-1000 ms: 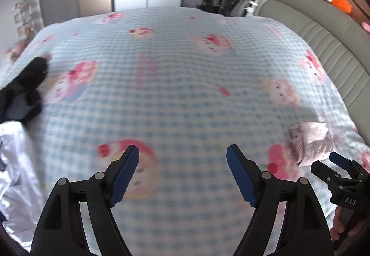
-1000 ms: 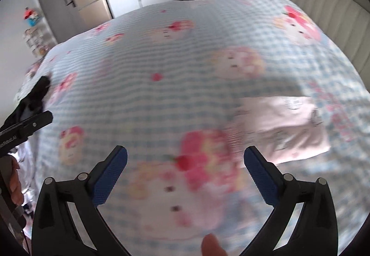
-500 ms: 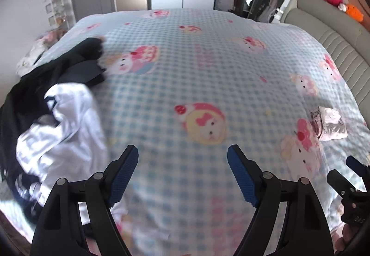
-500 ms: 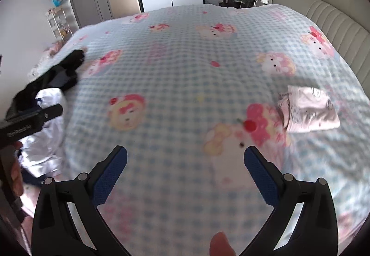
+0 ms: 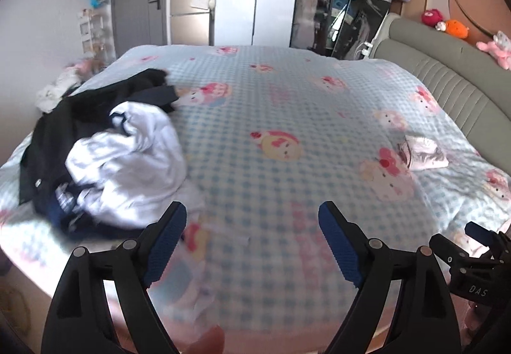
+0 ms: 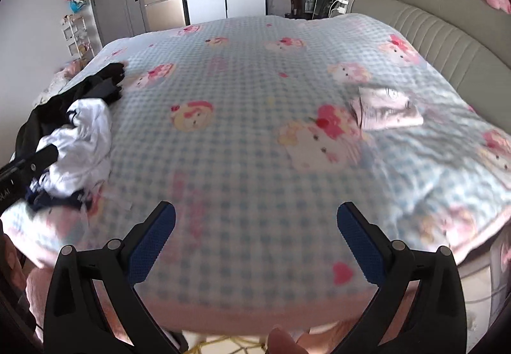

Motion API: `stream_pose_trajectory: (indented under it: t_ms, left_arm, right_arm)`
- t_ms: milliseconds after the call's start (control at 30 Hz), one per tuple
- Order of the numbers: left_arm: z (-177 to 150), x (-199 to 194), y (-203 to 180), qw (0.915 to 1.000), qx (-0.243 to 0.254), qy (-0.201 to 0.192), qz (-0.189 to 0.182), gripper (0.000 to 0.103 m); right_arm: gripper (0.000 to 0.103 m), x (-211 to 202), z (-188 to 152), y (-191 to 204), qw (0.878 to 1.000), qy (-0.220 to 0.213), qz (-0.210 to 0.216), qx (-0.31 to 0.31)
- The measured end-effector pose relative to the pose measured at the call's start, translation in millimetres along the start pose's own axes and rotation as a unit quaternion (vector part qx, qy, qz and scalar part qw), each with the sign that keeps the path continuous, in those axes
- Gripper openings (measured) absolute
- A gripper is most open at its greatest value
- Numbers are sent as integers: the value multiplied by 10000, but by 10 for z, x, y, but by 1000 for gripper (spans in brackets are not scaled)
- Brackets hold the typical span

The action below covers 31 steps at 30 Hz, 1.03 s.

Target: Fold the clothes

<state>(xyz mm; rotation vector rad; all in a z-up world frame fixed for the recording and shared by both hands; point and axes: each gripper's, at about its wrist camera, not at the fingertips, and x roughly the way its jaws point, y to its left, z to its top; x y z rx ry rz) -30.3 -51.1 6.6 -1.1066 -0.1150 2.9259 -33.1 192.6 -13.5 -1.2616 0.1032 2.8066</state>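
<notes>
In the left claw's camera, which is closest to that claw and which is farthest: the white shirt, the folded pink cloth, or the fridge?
From the left claw, nearest first:
1. White shirt, crumpled on the bed just ahead, to the left.
2. Folded pink cloth, farther out on the bed's right side, near the headboard.
3. Fridge, past the bed's far edge, against the wall.

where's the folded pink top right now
The folded pink top lies on the right side of the checked bedspread, close to the grey headboard, far across from the unfolded pile at the left edge.
</notes>
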Motion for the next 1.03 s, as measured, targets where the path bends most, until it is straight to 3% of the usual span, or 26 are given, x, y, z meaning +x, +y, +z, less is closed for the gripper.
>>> stream_pose_trajectory:
  t_ms: [133, 300, 500, 733, 1033]
  left_arm:
    - [-283, -187, -68, 9998, 148, 142, 64, 87]
    - [-568, -347, -226, 9989, 363, 281, 55, 87]
    - [-659, -491, -353, 9991, 338, 179, -154, 87]
    - [-715, -542, -406, 9986, 312, 195, -371, 87]
    - [-763, -526, -359, 9992, 235, 242, -229, 87]
  right_arm:
    - [102, -197, -289, -21, 9999, -10, -74, 134]
    - [102, -365, -554, 104, 9996, 82, -162, -229]
    - [102, -564, -672, 67, 9999, -33, -60, 96]
    - [102, -596, -710, 107, 10000, -29, -49, 50]
    - [102, -549, -722, 92, 9999, 101, -23, 82]
